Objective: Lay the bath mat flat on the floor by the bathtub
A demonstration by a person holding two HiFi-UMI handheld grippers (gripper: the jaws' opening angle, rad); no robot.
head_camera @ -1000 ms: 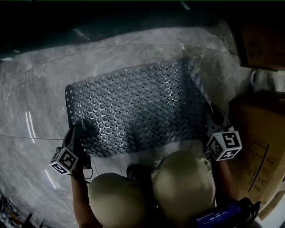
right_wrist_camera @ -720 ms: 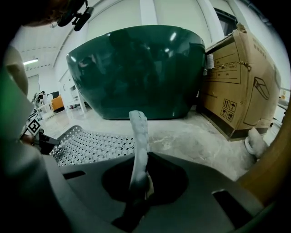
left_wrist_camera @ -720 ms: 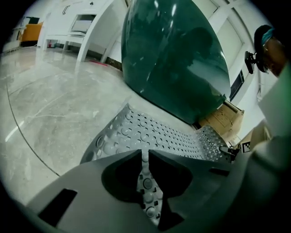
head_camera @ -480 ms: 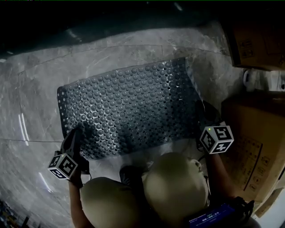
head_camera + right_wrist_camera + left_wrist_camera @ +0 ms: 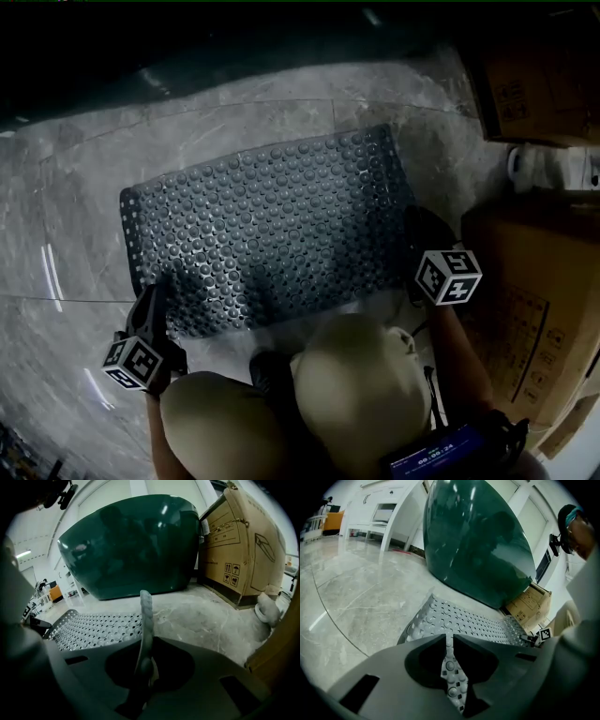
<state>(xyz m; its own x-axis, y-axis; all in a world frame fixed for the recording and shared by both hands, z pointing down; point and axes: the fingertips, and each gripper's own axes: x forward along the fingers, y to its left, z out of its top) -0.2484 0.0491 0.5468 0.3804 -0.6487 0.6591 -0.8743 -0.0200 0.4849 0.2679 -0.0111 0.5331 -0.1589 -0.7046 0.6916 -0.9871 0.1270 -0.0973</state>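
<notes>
Mid-frame, below the tub [image 5: 234, 47], the mat [image 5: 267, 230] lay almost flat: my right gripper [image 5: 414, 223] had lowered its lifted edge. Both it and my left gripper [image 5: 157, 286] pinched the mat's near corners.

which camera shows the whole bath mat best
The head view: nearly the whole bath mat shows from above, spread over the marble floor. The left gripper view shows one corner pinched in the left claw; the right gripper view shows an edge upright in the right claw.

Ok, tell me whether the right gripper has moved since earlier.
Yes: the right gripper, shut on the mat, has slid up the head view beside the cardboard box.
</notes>
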